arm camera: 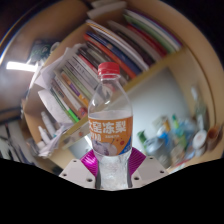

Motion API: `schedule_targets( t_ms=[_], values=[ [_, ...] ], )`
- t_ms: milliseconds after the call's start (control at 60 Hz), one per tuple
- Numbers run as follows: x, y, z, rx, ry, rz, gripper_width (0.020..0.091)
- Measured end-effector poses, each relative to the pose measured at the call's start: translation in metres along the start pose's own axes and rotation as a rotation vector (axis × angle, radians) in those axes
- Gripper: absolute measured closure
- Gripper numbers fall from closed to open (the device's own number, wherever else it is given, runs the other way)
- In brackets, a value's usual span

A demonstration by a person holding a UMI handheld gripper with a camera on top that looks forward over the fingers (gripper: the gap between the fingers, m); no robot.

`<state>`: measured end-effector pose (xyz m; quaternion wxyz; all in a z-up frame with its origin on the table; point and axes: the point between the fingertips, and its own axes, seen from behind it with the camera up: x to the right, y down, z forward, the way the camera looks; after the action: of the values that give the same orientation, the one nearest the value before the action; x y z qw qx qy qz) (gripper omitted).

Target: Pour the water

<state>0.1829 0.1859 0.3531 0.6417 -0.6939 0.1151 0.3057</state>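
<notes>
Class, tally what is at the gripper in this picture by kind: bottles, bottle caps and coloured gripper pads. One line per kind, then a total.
Bottles: 1, the clear bottle held upright between the jaws
Bottle caps: 1, the red cap
Coloured pads: 2, the pink pads
Total: 4

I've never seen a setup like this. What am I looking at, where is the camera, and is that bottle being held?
The camera rides on a hand-held gripper, a two-finger tool a person carries, and looks forward along its fingers. Its wide-angle lens bends the room. The clear plastic bottle with a red cap and orange label stands upright between the fingers, whose pink pads press its lower sides, so it is held. Behind it, tilted by the camera's angle, is a wooden bookshelf full of books. Small bottles crowd a lower shelf.
</notes>
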Motion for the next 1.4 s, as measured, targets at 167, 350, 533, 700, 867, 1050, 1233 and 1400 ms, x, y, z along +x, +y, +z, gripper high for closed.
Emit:
schedule_targets(
  t_ms=[167, 350, 533, 700, 867, 1050, 1233, 1400],
  values=[
    [0.157, -0.063, -0.024, 0.099, 0.305, -0.451, 0.0739],
    [0.310, 0.013, -0.041, -0.025, 0.466, -0.618, 0.0732],
    [0.339, 0.056, -0.036, -0.031, 0.432, -0.618, 0.0733],
    [0.363, 0.096, -0.031, -0.101, 0.430, -0.579, 0.0707],
    [0.363, 0.090, -0.035, -0.018, 0.428, -0.535, 0.0710],
    [0.362, 0.096, -0.034, -0.103, 0.434, -0.585, 0.0555],
    [0.349, 0.114, -0.062, -0.227, 0.429, -0.554, 0.0281],
    [0.316, 0.106, -0.115, -0.225, 0.453, -0.508, 0.0280]
  ],
)
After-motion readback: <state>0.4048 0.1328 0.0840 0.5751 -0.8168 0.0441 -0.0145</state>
